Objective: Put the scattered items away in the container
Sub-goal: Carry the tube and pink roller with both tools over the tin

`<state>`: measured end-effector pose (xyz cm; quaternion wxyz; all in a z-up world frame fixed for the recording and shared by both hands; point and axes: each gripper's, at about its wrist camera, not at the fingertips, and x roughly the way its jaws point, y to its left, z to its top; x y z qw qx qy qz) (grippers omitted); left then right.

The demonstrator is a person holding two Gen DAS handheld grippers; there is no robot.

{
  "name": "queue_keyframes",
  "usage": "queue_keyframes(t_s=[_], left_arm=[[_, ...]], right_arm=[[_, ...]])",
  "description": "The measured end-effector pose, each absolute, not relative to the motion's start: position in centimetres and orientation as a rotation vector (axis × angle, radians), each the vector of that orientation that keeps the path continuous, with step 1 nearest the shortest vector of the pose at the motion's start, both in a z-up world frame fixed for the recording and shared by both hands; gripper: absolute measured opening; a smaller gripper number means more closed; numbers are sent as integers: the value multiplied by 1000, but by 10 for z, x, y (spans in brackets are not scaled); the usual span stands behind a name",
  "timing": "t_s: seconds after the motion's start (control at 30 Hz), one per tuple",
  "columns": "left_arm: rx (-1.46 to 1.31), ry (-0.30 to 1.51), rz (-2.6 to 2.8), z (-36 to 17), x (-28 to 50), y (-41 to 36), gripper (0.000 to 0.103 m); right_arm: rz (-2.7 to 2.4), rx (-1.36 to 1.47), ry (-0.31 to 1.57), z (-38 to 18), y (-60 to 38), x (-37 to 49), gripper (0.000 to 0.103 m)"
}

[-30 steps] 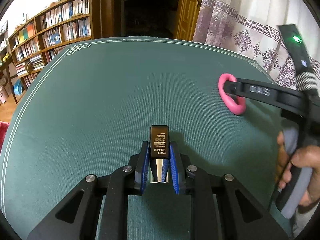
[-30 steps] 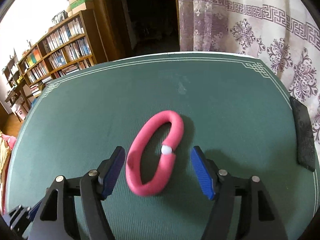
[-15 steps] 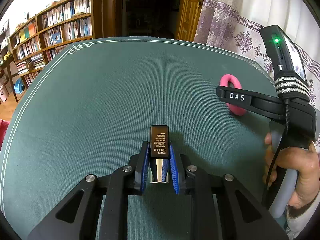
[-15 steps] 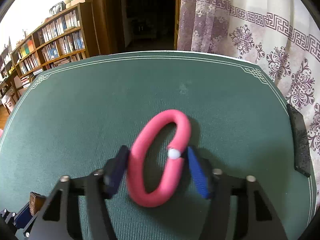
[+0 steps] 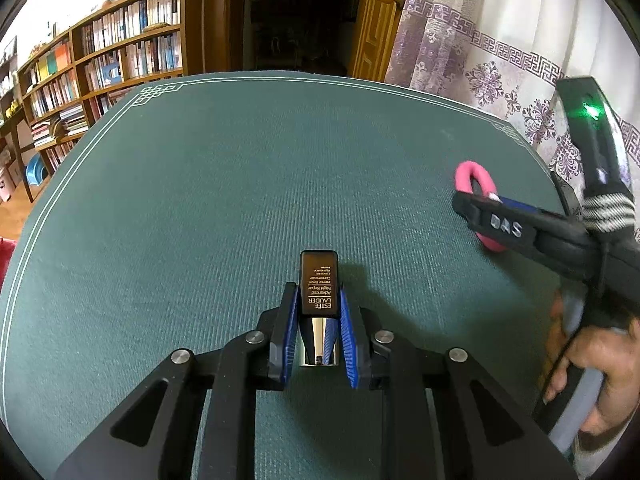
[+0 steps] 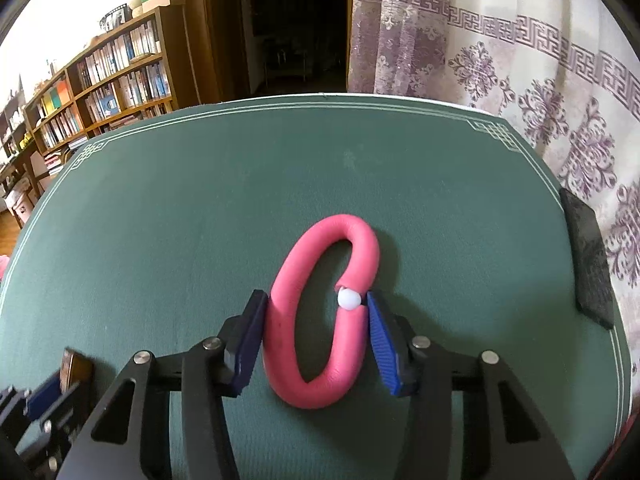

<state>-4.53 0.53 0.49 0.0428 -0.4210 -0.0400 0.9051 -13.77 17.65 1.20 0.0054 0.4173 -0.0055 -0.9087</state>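
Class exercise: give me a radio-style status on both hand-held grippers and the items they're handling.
Left hand-held gripper shut on brown bottle. Right hand-held gripper closing, pads against pink foam loop. Green mat around them bare; container not in view.

A green mat (image 5: 200, 200) with a white border is spread over the table. Wooden bookshelves (image 5: 100, 68) are seen at left, a dark doorway (image 6: 296, 24) behind, patterned curtains (image 6: 520, 60) at right.
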Motion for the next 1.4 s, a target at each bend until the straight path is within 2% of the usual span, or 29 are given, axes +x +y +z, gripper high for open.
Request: queue_keyframes(t_s=[0.93, 1.4], left_arm=[[-1144, -14, 2704, 29, -7, 52, 22], [-1062, 55, 2626, 42, 23, 82, 22]], right_arm=[[-2984, 1130, -202, 70, 231, 35, 53], [-3074, 1058, -213, 88, 251, 102, 53]])
